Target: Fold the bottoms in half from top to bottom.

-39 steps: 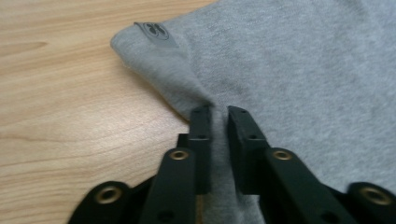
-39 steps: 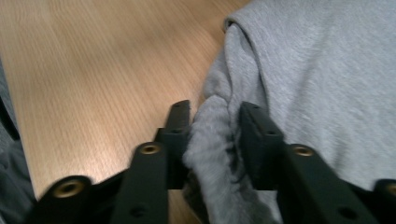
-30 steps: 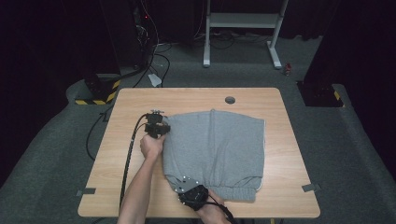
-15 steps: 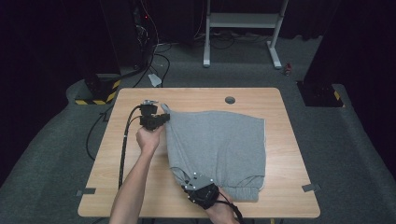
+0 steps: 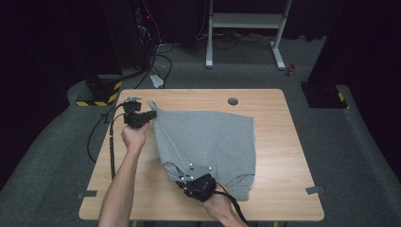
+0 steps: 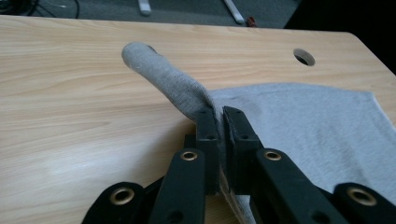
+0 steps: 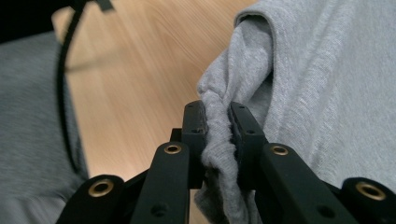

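Grey garment (image 5: 208, 139), soft knit fabric w/ fine heathered weave, lies spread across middle of the wooden surface (image 5: 283, 189), mostly flat on its right side, w/ a straight hemmed edge there. Near edge is rumpled into a thick folded band by the person's side. Left edge is pulled up off the surface: far-left corner sticks out as a rolled, rounded flap past the left hand-held gripper (image 5: 150, 115), which is clenched on that corner, cloth pinched thin between its black jaws in the left gripper view (image 6: 219, 121). Right hand-held gripper (image 5: 182, 178) is clamped on the near-left corner, a bunched wad of fabric squeezed between its jaws in the right gripper view (image 7: 217, 116), folds hanging below. Cloth betw. the two grips runs taut as a raised slanting edge. Round hole (image 5: 232, 101) in the surface sits just beyond the garment's far edge.
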`<action>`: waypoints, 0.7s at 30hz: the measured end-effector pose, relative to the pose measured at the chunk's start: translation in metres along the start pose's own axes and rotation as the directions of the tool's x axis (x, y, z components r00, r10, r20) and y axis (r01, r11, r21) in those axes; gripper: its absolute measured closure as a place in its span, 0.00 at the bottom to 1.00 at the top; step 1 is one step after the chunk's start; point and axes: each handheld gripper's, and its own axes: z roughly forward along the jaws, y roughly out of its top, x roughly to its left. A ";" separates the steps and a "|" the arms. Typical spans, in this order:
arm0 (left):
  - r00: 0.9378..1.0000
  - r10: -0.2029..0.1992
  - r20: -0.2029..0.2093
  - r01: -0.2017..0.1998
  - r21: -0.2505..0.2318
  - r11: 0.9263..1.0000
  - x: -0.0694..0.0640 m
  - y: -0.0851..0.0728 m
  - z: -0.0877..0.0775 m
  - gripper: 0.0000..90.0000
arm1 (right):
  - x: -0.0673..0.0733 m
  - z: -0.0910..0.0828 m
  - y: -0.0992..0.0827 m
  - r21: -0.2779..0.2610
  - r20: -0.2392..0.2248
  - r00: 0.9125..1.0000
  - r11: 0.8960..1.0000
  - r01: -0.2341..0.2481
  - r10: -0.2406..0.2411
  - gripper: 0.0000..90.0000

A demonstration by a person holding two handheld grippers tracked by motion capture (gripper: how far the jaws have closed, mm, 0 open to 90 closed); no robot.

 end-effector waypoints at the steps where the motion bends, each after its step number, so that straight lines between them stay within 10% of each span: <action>1: 1.000 0.000 0.000 0.000 0.000 1.000 0.000 0.000 0.000 0.95 | 0.000 0.000 0.000 0.000 0.000 1.000 1.000 0.000 0.000 0.87; 5: 1.000 -0.002 -0.014 0.001 -0.051 0.999 0.004 0.003 -0.034 0.95 | 0.004 0.003 0.018 -0.051 -0.087 0.996 0.999 -0.003 -0.002 0.87; 8: 1.000 0.002 -0.018 -0.003 -0.057 0.998 0.008 0.007 -0.046 0.95 | 0.011 -0.001 0.023 -0.078 -0.069 0.997 0.996 0.036 -0.041 0.87; 21: 0.995 0.102 0.011 -0.101 -0.089 0.991 -0.039 0.019 -0.013 0.95 | -0.007 -0.019 -0.004 -0.142 -0.005 0.999 0.989 -0.052 0.052 0.87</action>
